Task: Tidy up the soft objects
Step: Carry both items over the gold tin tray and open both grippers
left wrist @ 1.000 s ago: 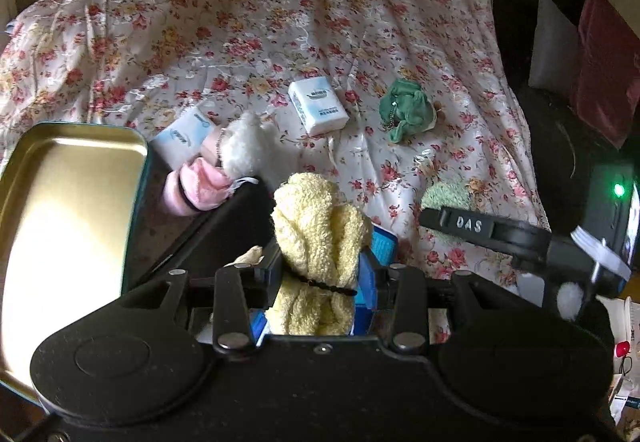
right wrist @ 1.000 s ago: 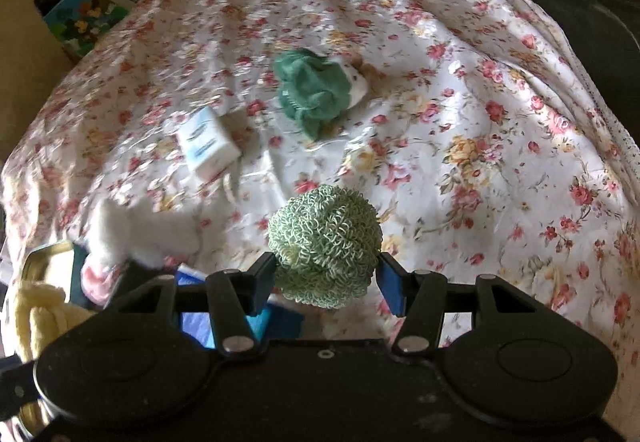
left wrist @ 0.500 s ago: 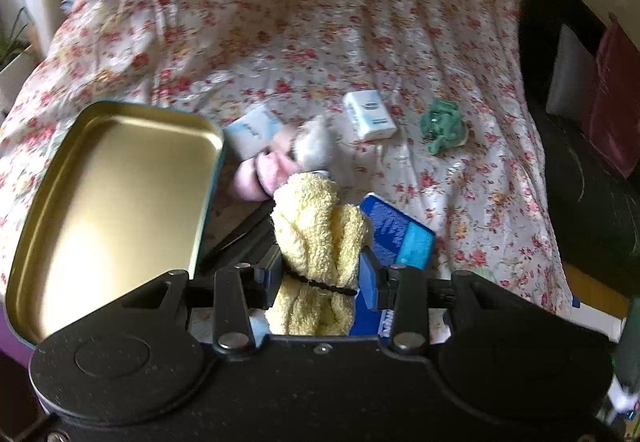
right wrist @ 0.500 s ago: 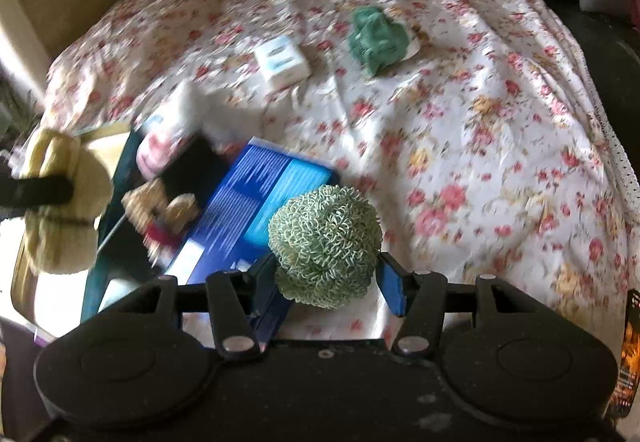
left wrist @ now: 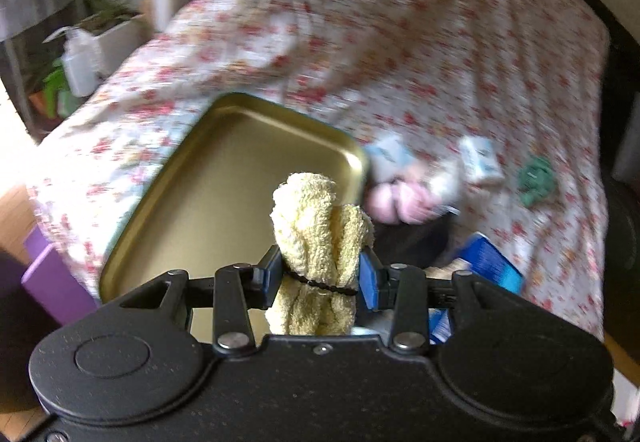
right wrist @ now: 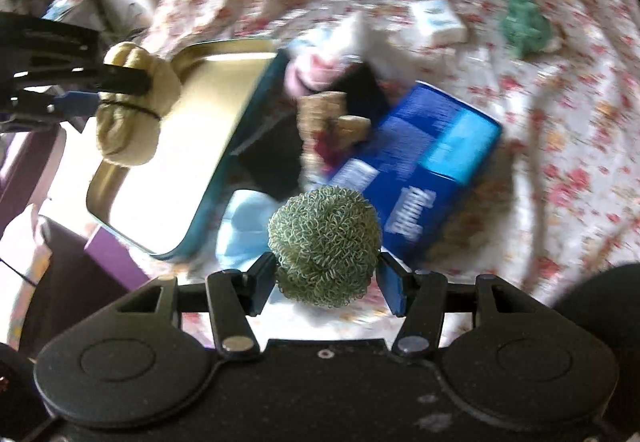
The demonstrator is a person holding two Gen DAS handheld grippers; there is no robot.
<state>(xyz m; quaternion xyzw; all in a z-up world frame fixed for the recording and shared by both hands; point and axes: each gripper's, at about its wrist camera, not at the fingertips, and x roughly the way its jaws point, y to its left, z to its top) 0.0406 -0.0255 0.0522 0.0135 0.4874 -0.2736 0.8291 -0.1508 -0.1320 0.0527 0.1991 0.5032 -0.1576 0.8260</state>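
My left gripper point(left wrist: 320, 274) is shut on a rolled yellow towel point(left wrist: 318, 238) tied with a black band, held above the open gold lid point(left wrist: 224, 194) of a tin. That towel also shows in the right wrist view point(right wrist: 132, 98). My right gripper point(right wrist: 326, 284) is shut on a green mesh scrubber ball point(right wrist: 324, 242), held above the bed near the tin point(right wrist: 240, 110). A pink and white plush point(left wrist: 404, 198) and a dark green cloth point(left wrist: 536, 182) lie on the floral bedspread point(left wrist: 440, 54).
A blue box point(right wrist: 424, 166) lies right of the tin, a small brown plush point(right wrist: 332, 118) beside it. Two white packets point(left wrist: 480, 158) lie on the bed. A purple block point(left wrist: 48, 282) and plants point(left wrist: 60, 82) stand off the bed's left side.
Both grippers have pulled back and up from the bed with their loads. The views have swung left, showing more of the tin lid and the room at left.
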